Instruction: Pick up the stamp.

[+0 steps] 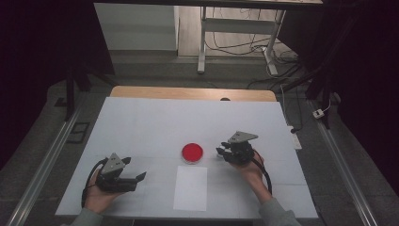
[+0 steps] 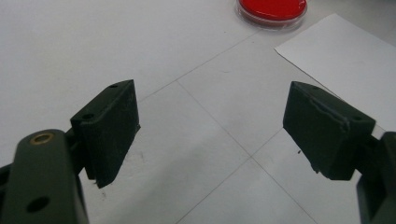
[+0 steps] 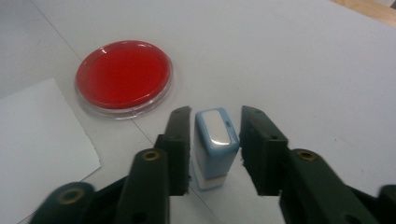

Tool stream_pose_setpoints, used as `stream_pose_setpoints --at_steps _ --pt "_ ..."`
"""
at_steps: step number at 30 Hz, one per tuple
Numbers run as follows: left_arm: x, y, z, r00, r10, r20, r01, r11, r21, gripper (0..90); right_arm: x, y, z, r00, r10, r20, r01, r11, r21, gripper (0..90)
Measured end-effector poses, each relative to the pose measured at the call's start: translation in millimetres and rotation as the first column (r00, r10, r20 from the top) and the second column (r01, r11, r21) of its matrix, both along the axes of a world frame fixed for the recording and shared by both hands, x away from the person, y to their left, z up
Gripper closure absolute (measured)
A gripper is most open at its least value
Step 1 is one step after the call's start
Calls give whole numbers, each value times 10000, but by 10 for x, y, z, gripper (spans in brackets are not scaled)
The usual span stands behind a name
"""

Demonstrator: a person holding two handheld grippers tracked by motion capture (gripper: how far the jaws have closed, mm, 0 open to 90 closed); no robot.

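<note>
1. Stamp (image 3: pixel 214 145) stands upright on the tabletop (image 3: pixel 303 56), long axis vertical, just beside the red dish (image 3: pixel 122 77).
2. Right gripper (image 3: pixel 215 140) fingers clasp the stamp's sides.
3. Left gripper (image 2: pixel 210 135) fingers spread wide, empty.

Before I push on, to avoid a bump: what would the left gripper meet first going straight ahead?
Likely the white paper sheet, beyond the left gripper; its open jaws hold nothing. The red dish lies farther; depth is unclear.

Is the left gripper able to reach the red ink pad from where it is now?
Probably yes. The left gripper has open jaws holding nothing, and only bare table lies between it and the red ink pad. The paper sheet lies beside that path.
</note>
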State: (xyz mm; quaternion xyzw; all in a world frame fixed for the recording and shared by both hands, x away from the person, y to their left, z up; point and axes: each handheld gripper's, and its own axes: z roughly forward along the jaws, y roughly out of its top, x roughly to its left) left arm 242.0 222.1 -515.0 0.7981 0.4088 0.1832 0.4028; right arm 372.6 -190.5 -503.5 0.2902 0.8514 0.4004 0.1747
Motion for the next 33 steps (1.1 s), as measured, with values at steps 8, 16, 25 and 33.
stream_pose_setpoints --at_steps 8,16,25,33 --pt "-4 5 1 10000 35 22 -35 10000 4 187 -8 -12 9 9998 -101 170 104 9997 -203 746" --pt "-7 2 -3 10000 17 16 -17 10000 17 188 -26 -50 51 9990 -226 389 222 9997 87 748" --pt "-7 2 -5 10000 13 15 -13 10000 15 188 -54 -107 123 9977 -280 609 248 9984 518 748" --pt "0 3 -8 10000 17 -12 -17 10000 18 189 -76 -150 187 9976 -262 639 202 9954 935 749"
